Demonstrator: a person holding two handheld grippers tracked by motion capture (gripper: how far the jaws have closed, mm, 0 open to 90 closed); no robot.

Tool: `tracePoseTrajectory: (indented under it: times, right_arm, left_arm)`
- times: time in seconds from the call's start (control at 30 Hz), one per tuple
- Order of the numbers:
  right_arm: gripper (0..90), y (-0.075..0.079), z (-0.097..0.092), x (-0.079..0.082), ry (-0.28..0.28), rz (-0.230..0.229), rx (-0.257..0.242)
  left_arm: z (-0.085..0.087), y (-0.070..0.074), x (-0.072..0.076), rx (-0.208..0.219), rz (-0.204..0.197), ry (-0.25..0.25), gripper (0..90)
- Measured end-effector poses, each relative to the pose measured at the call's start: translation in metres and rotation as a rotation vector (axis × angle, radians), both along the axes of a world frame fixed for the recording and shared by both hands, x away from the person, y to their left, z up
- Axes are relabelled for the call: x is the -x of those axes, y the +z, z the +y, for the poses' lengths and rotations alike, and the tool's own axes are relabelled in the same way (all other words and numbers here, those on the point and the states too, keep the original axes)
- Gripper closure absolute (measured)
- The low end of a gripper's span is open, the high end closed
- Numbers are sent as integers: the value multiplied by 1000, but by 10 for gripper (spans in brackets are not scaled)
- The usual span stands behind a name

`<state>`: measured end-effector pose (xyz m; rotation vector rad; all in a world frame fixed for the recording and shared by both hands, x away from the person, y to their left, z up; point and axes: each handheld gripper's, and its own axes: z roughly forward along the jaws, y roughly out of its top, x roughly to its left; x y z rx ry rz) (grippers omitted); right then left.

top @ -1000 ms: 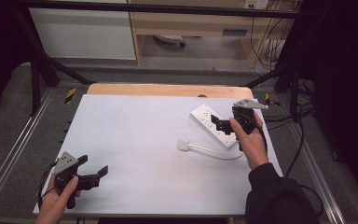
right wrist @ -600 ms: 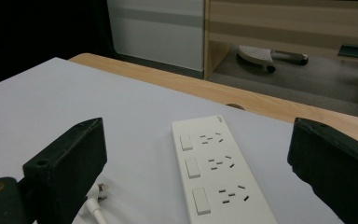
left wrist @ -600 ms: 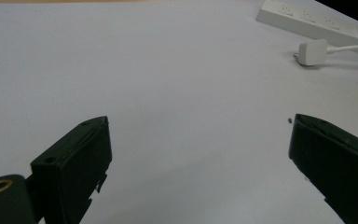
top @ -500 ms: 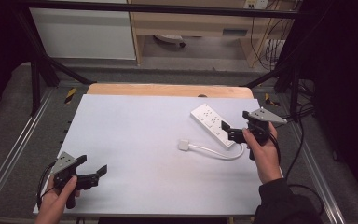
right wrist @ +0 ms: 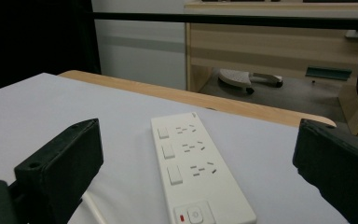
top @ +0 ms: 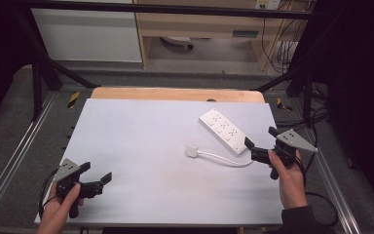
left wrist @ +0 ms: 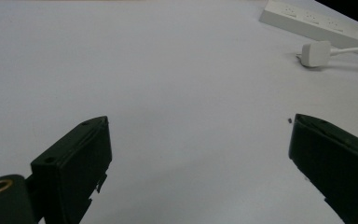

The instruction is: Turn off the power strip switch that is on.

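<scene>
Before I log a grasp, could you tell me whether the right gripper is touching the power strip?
Apart: in the right gripper view the power strip lies between wide-open jaws, table visible either side.

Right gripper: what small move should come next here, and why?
Probably ease the right gripper forward and down over the near end of the power strip. Its jaws stand wide open, the strip lies centred between them in the right gripper view, and nothing is held. The plug lies loose on the table, and the left gripper is open, far off.
</scene>
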<state>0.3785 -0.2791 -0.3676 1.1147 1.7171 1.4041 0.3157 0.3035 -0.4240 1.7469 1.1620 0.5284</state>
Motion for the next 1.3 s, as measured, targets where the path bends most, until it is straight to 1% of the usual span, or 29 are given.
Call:
tracePoseTrajectory:
  times: [0.07,0.17,0.43,0.53,0.57,0.7,0.77,0.83,1.0,1.3]
  right_arm:
    - [21,-5,-4,4,-7,6,-1]
    - [23,-12,-8,9,-14,16,-10]
    - [30,-32,-9,19,0,38,-5]
    - [31,-42,-8,22,11,61,2]
    - [30,-44,-7,23,15,75,-2]
    - [28,-55,-4,26,32,97,18]
    - [27,-58,-4,28,40,102,17]
    - [26,-60,-3,29,44,110,17]
    - [24,-65,2,30,53,125,24]
    - [22,-77,19,25,124,174,52]
  left_arm:
    - [0,0,0,5,1,4,57]
    - [-1,1,1,4,-2,-9,57]
    - [-3,0,1,-3,-3,-17,57]
    - [-4,0,1,-6,-2,-17,57]
    - [-4,0,1,-6,0,-17,57]
    - [-4,0,1,-2,3,-12,57]
    - [-2,0,1,-3,5,-9,57]
    - [-2,0,0,6,5,-2,57]
    - [-4,0,1,2,3,-8,57]
    - [-4,0,1,1,8,-11,57]
